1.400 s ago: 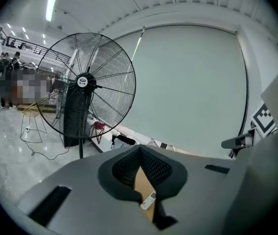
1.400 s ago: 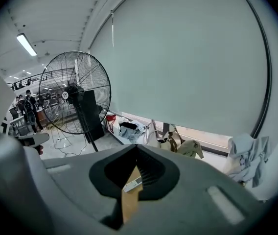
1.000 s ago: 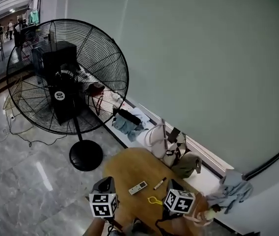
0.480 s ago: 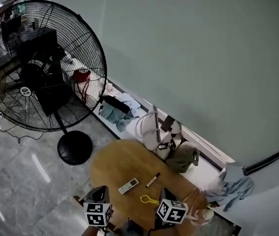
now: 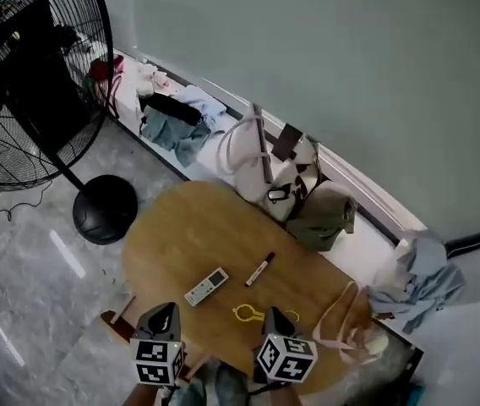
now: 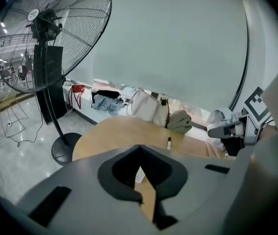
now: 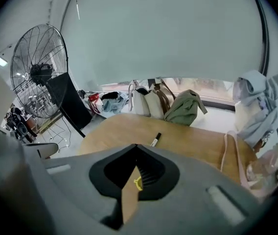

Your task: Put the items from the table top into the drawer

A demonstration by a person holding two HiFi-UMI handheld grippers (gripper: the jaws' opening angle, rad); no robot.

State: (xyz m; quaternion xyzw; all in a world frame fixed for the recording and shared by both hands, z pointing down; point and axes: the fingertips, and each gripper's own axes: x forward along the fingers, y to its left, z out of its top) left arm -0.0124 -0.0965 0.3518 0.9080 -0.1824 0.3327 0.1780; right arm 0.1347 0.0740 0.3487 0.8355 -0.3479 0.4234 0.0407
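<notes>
On the floor at upper left, which item is largest? (Inspector)

1 black pedestal fan (image 5: 20, 83) with a wire cage and a round base. Next in size is 1 oval light-brown wooden tabletop (image 5: 181, 227), near the fan's base. (Operator)

Beyond the table's far edge? (Inspector)

1 cream tote bag (image 5: 253, 155) and 1 olive-green fabric bag (image 5: 324, 218) sit side by side on a white ledge along the wall. 1 pale blue cloth (image 5: 422, 277) lies further right. 1 pink strap (image 5: 346, 311) loops over the table's right end. (Operator)

Gripper status? (Inspector)

The left gripper (image 5: 166, 311) has its jaws together with nothing clamped, and it sits over the table's near edge. The right gripper (image 5: 275, 315) also has its jaws together with nothing clamped, at the same edge. The 2 units are side by side and apart, both angled down toward the tabletop. (Operator)

Task items? (Inspector)

3 lie on the tabletop, none touching another.
1. The white rectangular remote control (image 5: 206, 286) is ahead of the left gripper.
2. The black-capped white marker pen (image 5: 259, 269) is just right of the remote, nearer the table's centre.
3. The small yellow plastic loop (image 5: 246, 314) is just beside the right gripper's tip, on its left, and is the item closest to the near edge. (Operator)
</notes>
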